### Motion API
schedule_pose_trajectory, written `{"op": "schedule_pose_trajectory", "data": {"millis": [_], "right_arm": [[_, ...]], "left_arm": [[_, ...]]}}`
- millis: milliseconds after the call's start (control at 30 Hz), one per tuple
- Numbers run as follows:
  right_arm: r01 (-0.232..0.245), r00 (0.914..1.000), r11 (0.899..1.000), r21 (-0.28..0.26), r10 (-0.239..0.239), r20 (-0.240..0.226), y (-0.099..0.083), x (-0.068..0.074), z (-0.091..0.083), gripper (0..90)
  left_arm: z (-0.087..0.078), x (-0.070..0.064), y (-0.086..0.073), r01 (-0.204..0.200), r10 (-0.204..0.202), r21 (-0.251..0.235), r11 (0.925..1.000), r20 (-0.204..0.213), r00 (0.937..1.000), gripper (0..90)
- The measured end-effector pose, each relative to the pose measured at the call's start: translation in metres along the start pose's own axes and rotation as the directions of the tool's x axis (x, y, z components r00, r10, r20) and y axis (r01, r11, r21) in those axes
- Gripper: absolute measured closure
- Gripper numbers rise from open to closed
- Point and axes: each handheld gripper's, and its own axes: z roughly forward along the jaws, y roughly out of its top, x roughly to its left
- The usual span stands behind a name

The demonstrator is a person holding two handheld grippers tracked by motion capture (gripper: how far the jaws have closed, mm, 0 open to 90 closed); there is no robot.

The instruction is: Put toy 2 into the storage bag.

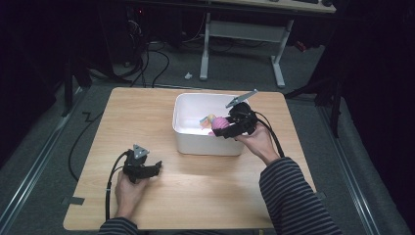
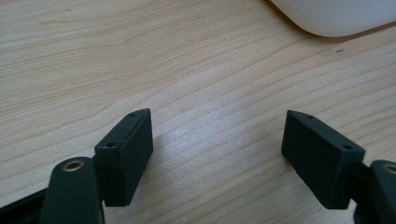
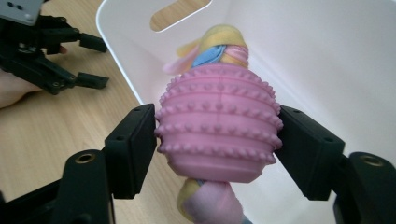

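Note:
A pink ribbed toy (image 3: 218, 127) with a braided pastel rope through it sits between the jaws of my right gripper (image 3: 217, 144), which is shut on it. The toy (image 1: 219, 123) hangs over the white bin (image 1: 188, 139), near its front right rim. My right gripper (image 1: 230, 128) reaches in from the bin's right side. My left gripper (image 1: 147, 170) rests low on the table at the front left, open, with bare wood between its jaws. In its own view the left gripper (image 2: 217, 144) shows wide-set jaws over the tabletop.
The wooden table (image 1: 147, 117) holds the bin at its centre right. A bin corner (image 2: 336, 18) shows ahead of the left gripper. A cable (image 1: 110, 183) trails from the left gripper. Beyond the table are desk legs (image 1: 205, 49) and floor cables.

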Motion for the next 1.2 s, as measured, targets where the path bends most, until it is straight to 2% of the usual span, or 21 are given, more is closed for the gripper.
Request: {"op": "schedule_pose_trajectory", "data": {"millis": [100,167,333,367,500,533,567,667,700,733,833,967,1100,1133,1200], "right_arm": [[-0.002,0.9999,1.000,-0.001,0.002,0.010,0.000,-0.001,-0.003,28.8],[-0.004,0.9995,0.999,-0.042,0.005,0.032,-0.003,0.000,-0.010,28.5],[-0.012,0.9987,0.998,-0.066,0.015,0.050,-0.006,-0.003,-0.017,29.8],[-0.011,0.9981,0.996,-0.094,0.017,0.059,-0.011,-0.003,-0.023,34.0],[-0.032,0.9966,0.988,-0.152,0.043,0.071,-0.027,-0.002,-0.036,36.8],[-0.032,0.9966,0.988,-0.152,0.043,0.071,-0.027,-0.002,-0.036,36.8],[-0.059,0.9935,0.982,-0.182,0.075,0.085,-0.037,-0.004,-0.044,37.0],[-0.078,0.9907,0.977,-0.199,0.098,0.094,-0.045,-0.006,-0.051,37.2],[-0.100,0.9868,0.969,-0.226,0.126,0.101,-0.056,-0.009,-0.060,37.2],[-0.100,0.9868,0.969,-0.226,0.126,0.101,-0.056,-0.009,-0.060,37.2],[-0.130,0.9800,0.956,-0.263,0.164,0.112,-0.077,-0.010,-0.074,37.8],[-0.169,0.9687,0.943,-0.287,0.213,0.128,-0.097,-0.011,-0.085,39.4],[-0.157,0.9621,0.941,-0.301,0.214,0.169,-0.107,-0.007,-0.091,40.0],[-0.157,0.9619,0.937,-0.312,0.216,0.167,-0.111,-0.006,-0.092,40.2],[-0.165,0.9597,0.938,-0.305,0.224,0.170,-0.117,-0.005,-0.094,40.1]], "left_arm": [[0.000,0.000,0.000,0.000,0.000,0.000,1.0000,0.000,1.0000,25.1],[0.000,0.000,0.000,0.000,0.000,0.000,1.0000,0.000,1.0000,25.1],[0.000,0.000,0.000,0.002,-0.002,0.000,1.0000,-0.003,1.0000,25.1],[0.000,0.000,0.000,0.001,-0.001,0.000,1.0000,-0.003,1.0000,25.1],[0.000,0.000,0.000,0.000,0.000,0.000,1.0000,-0.001,1.0000,25.1],[0.000,0.000,0.000,0.000,0.000,0.000,1.0000,-0.001,1.0000,25.1],[0.000,0.000,0.000,0.001,-0.001,0.000,1.0000,-0.001,1.0000,25.1],[0.000,-0.001,0.000,0.001,-0.001,0.000,1.0000,-0.002,1.0000,25.1],[0.000,-0.001,0.000,0.002,-0.002,0.000,1.0000,-0.003,1.0000,25.1],[0.000,-0.001,0.000,0.002,-0.002,0.000,1.0000,-0.003,1.0000,25.1],[-0.001,-0.001,-0.001,0.002,-0.002,0.001,1.0000,-0.001,1.0000,25.1],[-0.001,-0.001,-0.001,0.003,-0.003,-0.001,1.0000,-0.001,1.0000,25.0],[-0.001,-0.001,-0.001,0.001,-0.001,0.000,1.0000,0.000,1.0000,24.9],[-0.001,-0.001,-0.001,0.001,-0.001,0.000,1.0000,0.000,1.0000,24.9],[-0.001,-0.001,-0.001,0.001,-0.001,0.000,1.0000,0.000,1.0000,24.9]]}}
